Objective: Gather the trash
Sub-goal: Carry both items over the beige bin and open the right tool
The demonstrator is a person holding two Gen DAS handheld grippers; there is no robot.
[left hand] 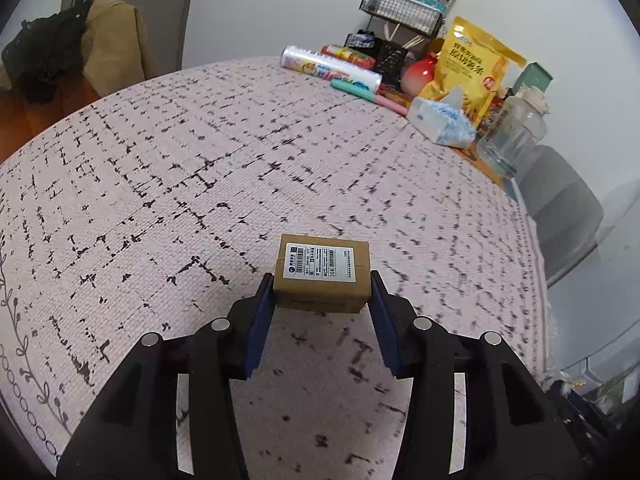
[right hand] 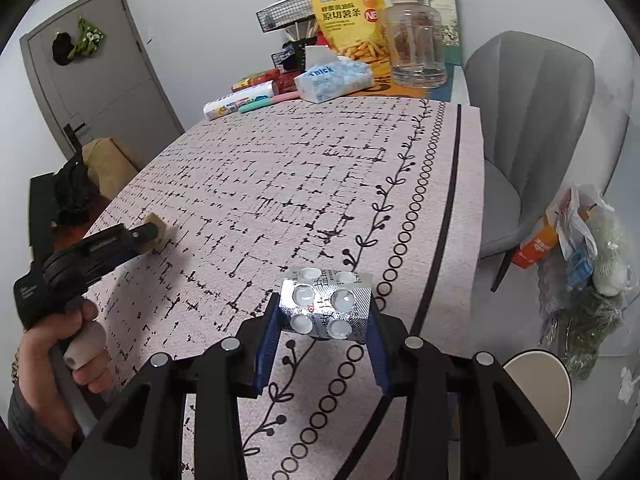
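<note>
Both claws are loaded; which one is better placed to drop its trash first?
Probably right: its claw, shut on the silver blister pack, is near the table edge beside the floor trash bag. No bin shows near the left.

We see the table under a pink patterned cloth, with snack bag, tissue pack and clear jar crowding its far edge.

Both wrist views look forward and down along their fingers, low over the table. Left faces the far clutter; right faces along the table toward the chair. Both share the snack bag and table.
</note>
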